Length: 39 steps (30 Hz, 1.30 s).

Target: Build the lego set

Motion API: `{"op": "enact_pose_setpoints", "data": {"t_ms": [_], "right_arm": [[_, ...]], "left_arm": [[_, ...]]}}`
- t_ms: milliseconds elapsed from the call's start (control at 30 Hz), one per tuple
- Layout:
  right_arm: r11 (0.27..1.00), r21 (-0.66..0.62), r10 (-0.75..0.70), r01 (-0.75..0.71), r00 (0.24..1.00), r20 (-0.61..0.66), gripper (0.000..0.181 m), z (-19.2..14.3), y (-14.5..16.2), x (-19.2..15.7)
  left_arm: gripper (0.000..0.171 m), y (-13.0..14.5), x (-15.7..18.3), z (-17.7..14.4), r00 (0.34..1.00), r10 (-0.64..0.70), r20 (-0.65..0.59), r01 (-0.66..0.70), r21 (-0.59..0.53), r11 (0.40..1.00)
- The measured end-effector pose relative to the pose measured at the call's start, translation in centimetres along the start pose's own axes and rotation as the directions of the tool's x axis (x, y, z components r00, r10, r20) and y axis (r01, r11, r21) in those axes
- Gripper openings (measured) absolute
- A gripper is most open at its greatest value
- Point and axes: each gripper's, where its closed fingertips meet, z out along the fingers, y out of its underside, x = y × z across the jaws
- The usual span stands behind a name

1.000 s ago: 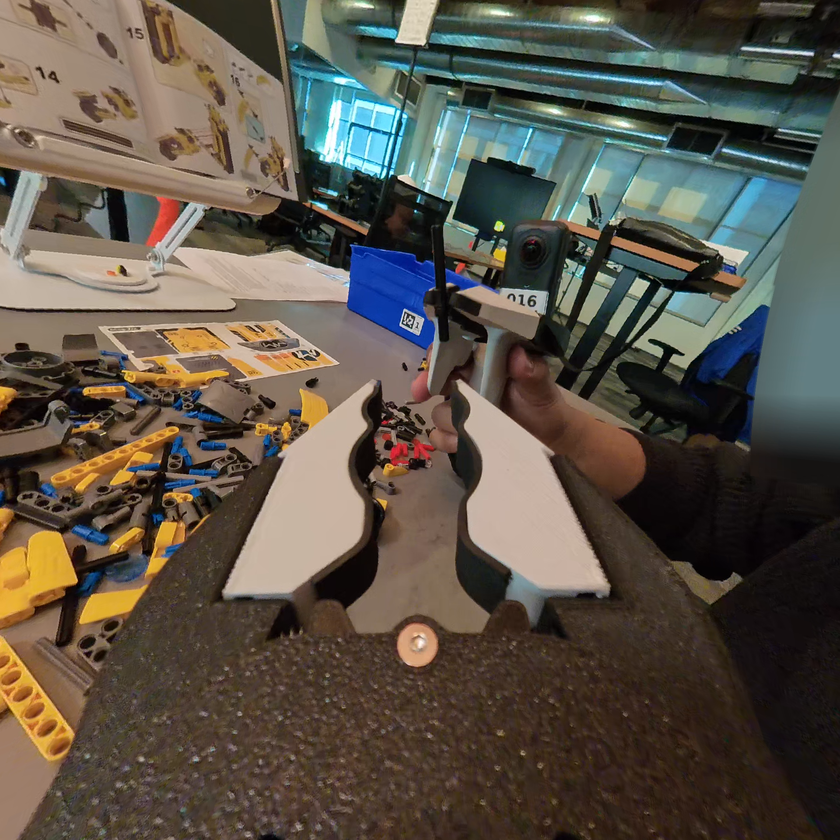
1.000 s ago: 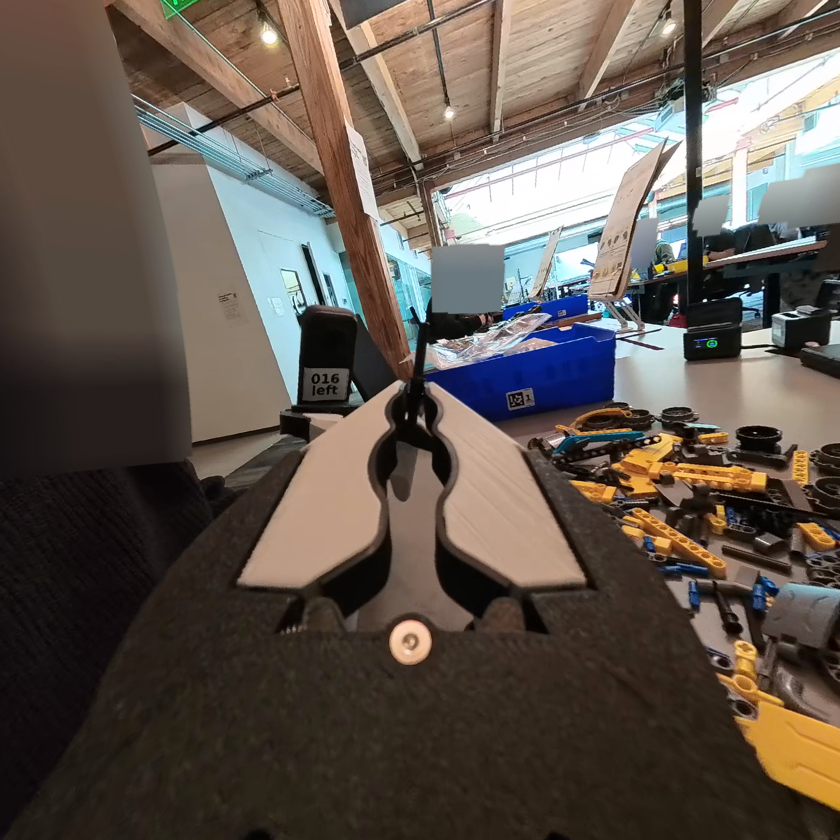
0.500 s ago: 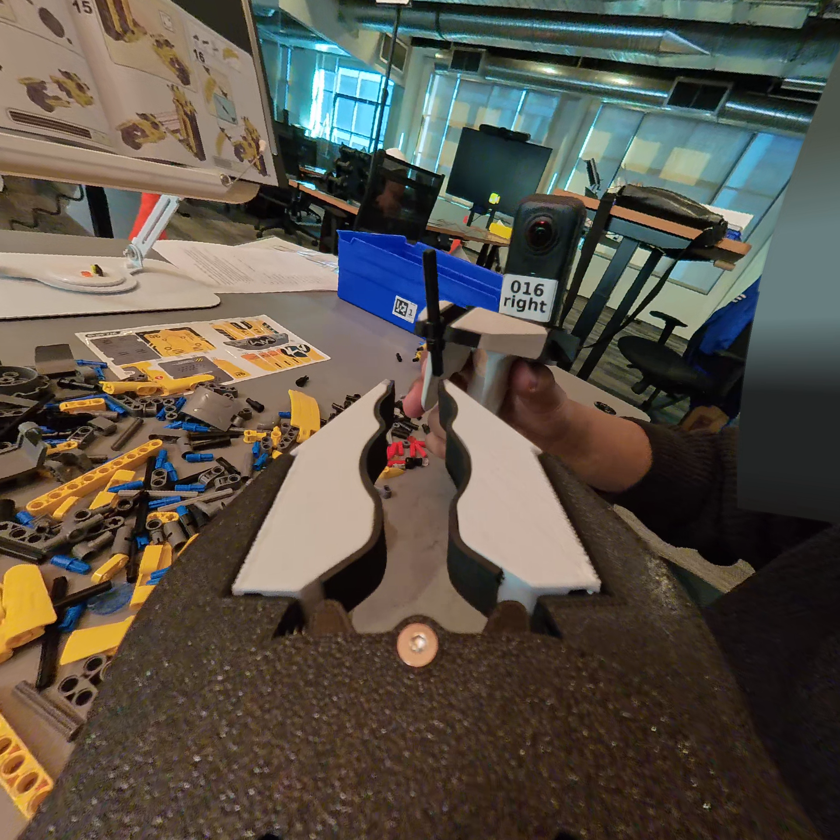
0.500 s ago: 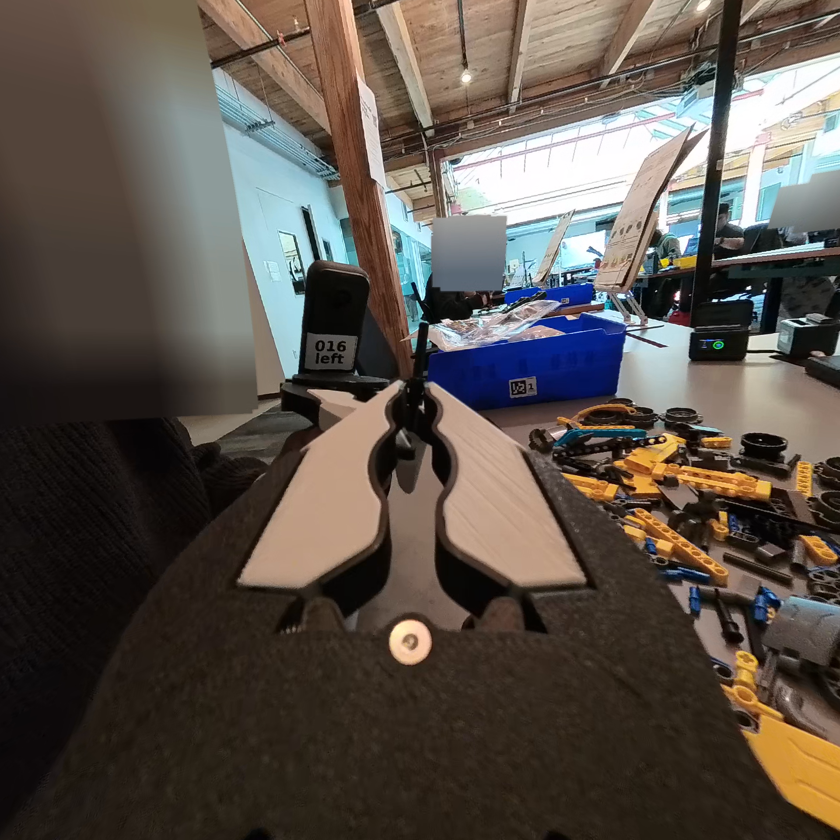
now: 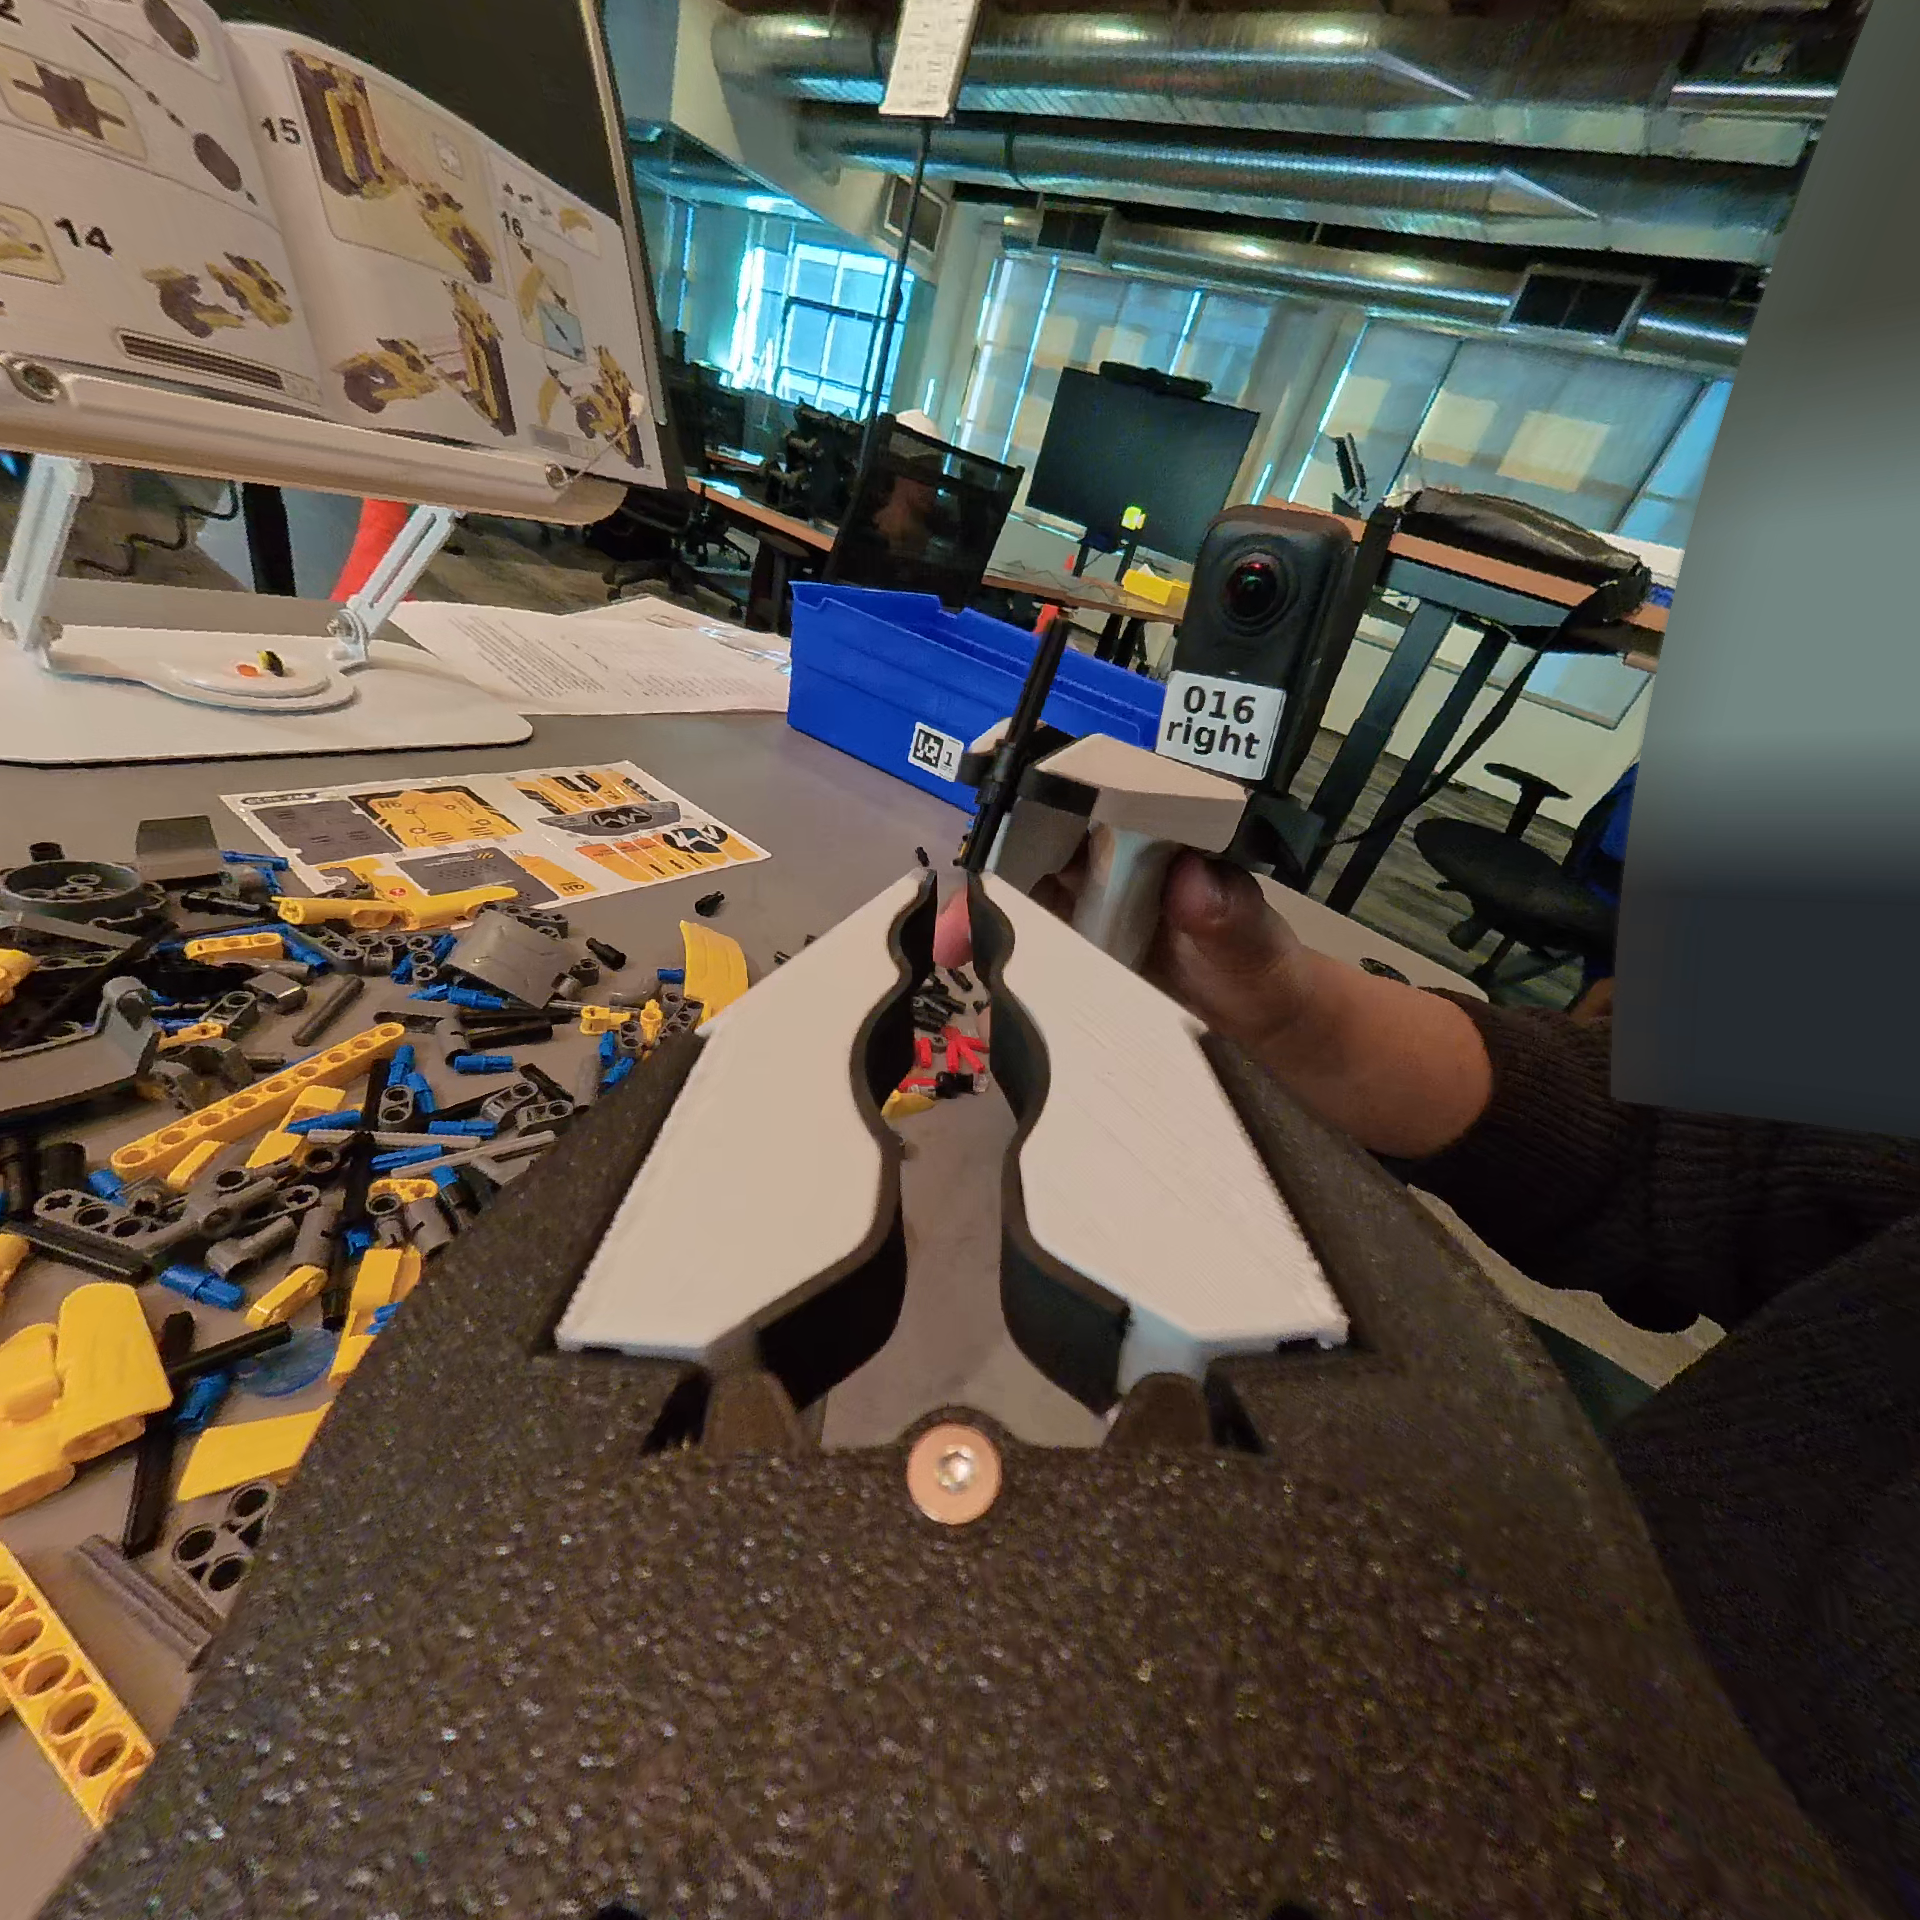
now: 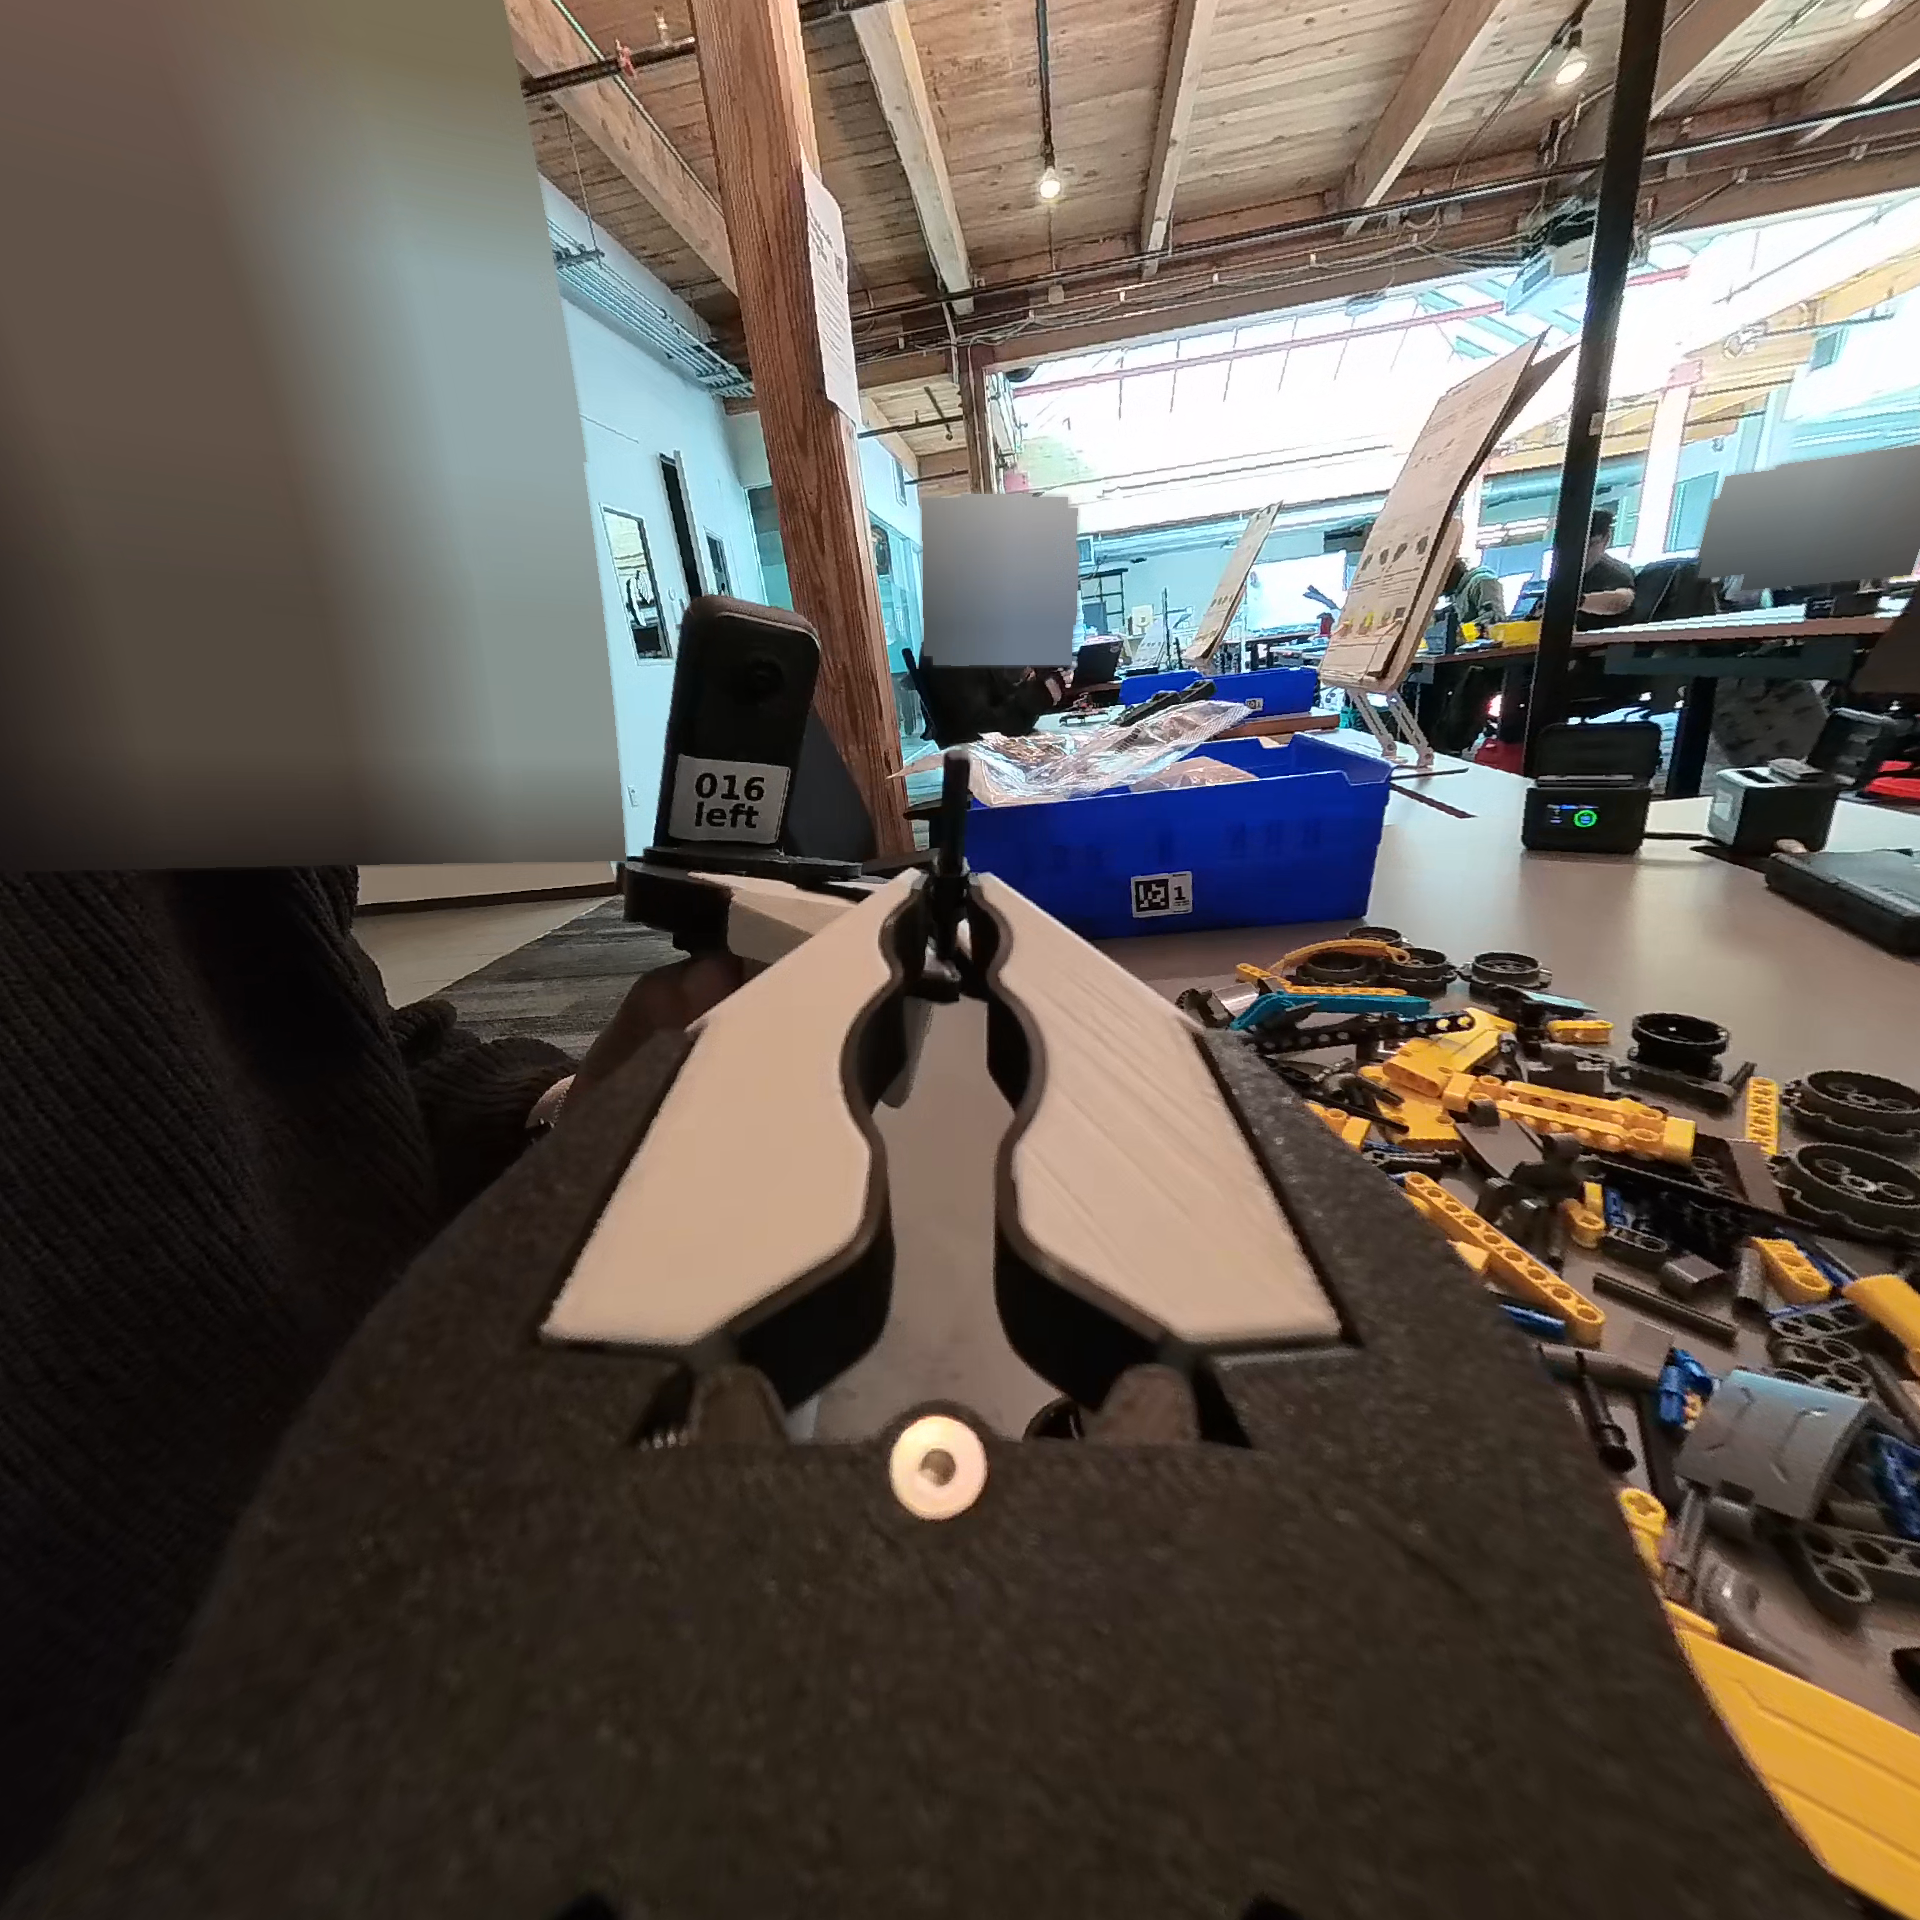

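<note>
- Right tool (image 6: 948,940): we see its two fingers closed on a thin black axle (image 6: 951,831) that stands nearly upright, its upper end well above the fingertips.
- Left tool (image 5: 951,894): we see its tips drawn almost together with only a narrow slit between them; the lower end of the black axle sits at that slit, but we cannot tell whether the fingers touch or grip it.
- The two tools face each other above the near edge of the grey surface (image 5: 831,800); a hand (image 5: 1216,935) holds the right tool's handle.
- Loose yellow, black, grey and blue building-set parts (image 5: 312,1091) lie scattered on the surface to the left of the left tool.
- Beyond them we note a sticker sheet (image 5: 499,831), an open instruction booklet (image 5: 312,229) on a white stand (image 5: 208,675), and a blue bin (image 5: 935,675).
</note>
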Motion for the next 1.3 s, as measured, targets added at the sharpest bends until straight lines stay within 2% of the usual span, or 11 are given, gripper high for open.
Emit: {"op": "enact_pose_setpoints", "data": {"t_ms": [733, 1000, 1300], "right_arm": [[1.0, -0.005, -0.029, 0.029, 0.999, -0.018, 0.006, 0.0, -0.1, 0.2], [0.997, 0.014, -0.079, 0.081, 0.991, -0.106, 0.006, -1.5, -1.4, 1.9], [0.987, -0.024, -0.159, 0.157, 0.962, -0.224, 0.006, -4.2, -1.8, 3.6]], "left_arm": [[0.007, -0.4, -0.4, -0.7, 1.0, -0.025, -0.018, 0.026, 0.055, 0.998], [0.008, 0.1, -1.5, -0.4, 1.0, -0.017, -0.009, 0.017, 0.022, 1.0], [0.01, 1.2, -3.0, 1.0, 0.999, -0.013, -0.038, 0.012, -0.024, 1.0]]}}
